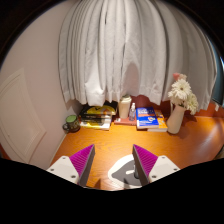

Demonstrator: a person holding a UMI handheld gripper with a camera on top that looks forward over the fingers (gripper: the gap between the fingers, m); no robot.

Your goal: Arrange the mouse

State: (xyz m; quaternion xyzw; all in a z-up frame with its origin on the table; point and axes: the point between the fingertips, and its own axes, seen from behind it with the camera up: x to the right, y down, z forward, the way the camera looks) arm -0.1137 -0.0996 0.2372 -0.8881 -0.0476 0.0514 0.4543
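Gripper view: open claw (pixel 109 163) above bare orange desk (pixel 110 140).

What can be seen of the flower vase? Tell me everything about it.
The vase is white, tall and slim, seemingly ceramic, standing upright on the orange wooden table at its far side, before the white curtain. It holds pale flowers. A blue book lies just beside it; whether they touch is unclear. The gripper, fingers open, is well short of it.

A grey mouse (pixel 128 176) is lying flat on the orange counter (pixel 110 145), sitting between my jaws.
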